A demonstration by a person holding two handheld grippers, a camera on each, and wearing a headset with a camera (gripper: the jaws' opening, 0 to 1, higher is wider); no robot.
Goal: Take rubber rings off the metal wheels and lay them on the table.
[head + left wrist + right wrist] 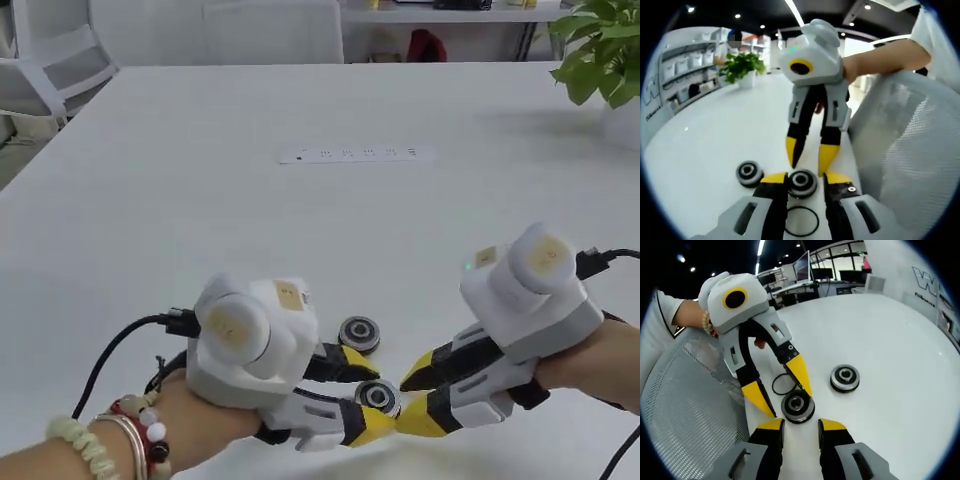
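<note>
Lying flat between the left gripper's (806, 178) jaws, one thin black rubber ring (801, 221) is already on the glossy white table (700, 150). At its 12 o'clock a round metal wheel (802, 182) with a shiny hub and a dark rim band sits between the yellow tips, which stand apart and flank it without plainly pinching. From 12 o'clock the right gripper (808, 165) points down at it with jaws parted, so I judge this wheel is next for stripping, which calls for hooking a tip under the soft band and peeling; a second wheel (749, 173) lies at its 10 o'clock.
</note>
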